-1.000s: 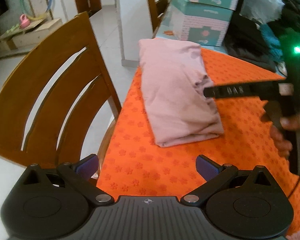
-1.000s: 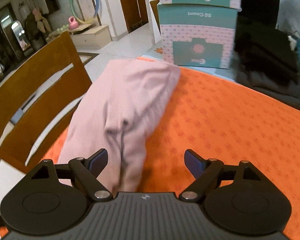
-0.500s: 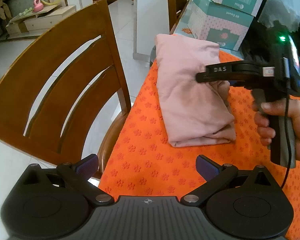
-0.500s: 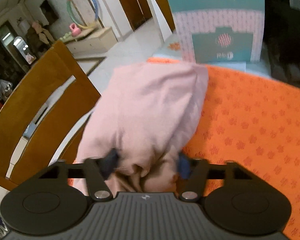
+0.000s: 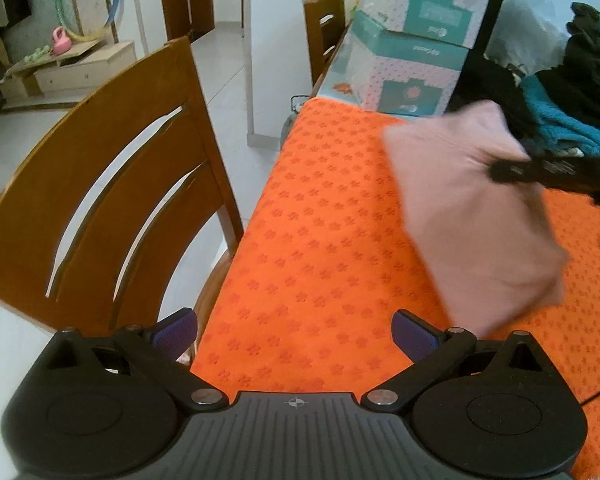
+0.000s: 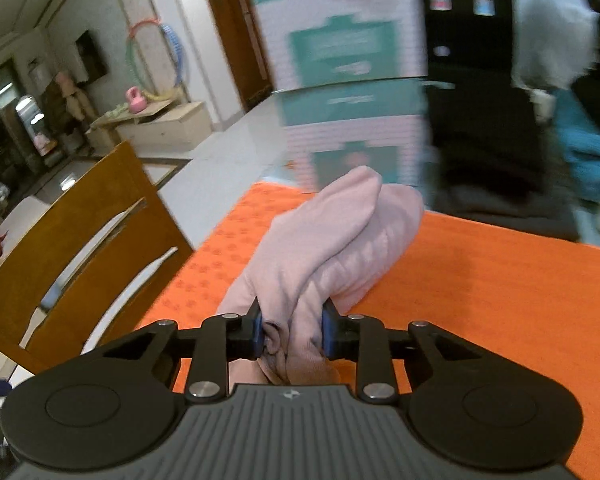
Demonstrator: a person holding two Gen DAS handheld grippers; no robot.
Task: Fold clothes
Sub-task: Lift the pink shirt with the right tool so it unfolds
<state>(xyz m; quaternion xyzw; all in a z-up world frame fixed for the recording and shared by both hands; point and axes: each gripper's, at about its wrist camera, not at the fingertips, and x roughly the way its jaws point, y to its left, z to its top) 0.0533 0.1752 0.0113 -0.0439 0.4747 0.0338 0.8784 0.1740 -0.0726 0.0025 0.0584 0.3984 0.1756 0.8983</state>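
Observation:
A folded pink garment [image 5: 472,216] hangs lifted and blurred above the orange flower-print mat [image 5: 320,220] at the right of the left wrist view. My right gripper [image 6: 292,332] has its jaws closing, and the blue pads press on the bunched near end of the pink garment [image 6: 332,240]. From the left wrist view, the right gripper [image 5: 500,170] reaches in from the right edge. My left gripper [image 5: 294,334] is open over the mat's near part, with nothing between its fingers.
A wooden chair [image 5: 112,184] stands against the table's left edge. Two stacked teal-and-white boxes [image 5: 412,64] sit at the far end. Beside them lies a pile of dark and teal clothes [image 5: 572,92]. A second chair [image 5: 324,28] stands behind.
The right gripper's jaws went from wide apart to clamped on the pink garment. It then lifted the garment off the mat's left side and carried it right. The left gripper stayed open.

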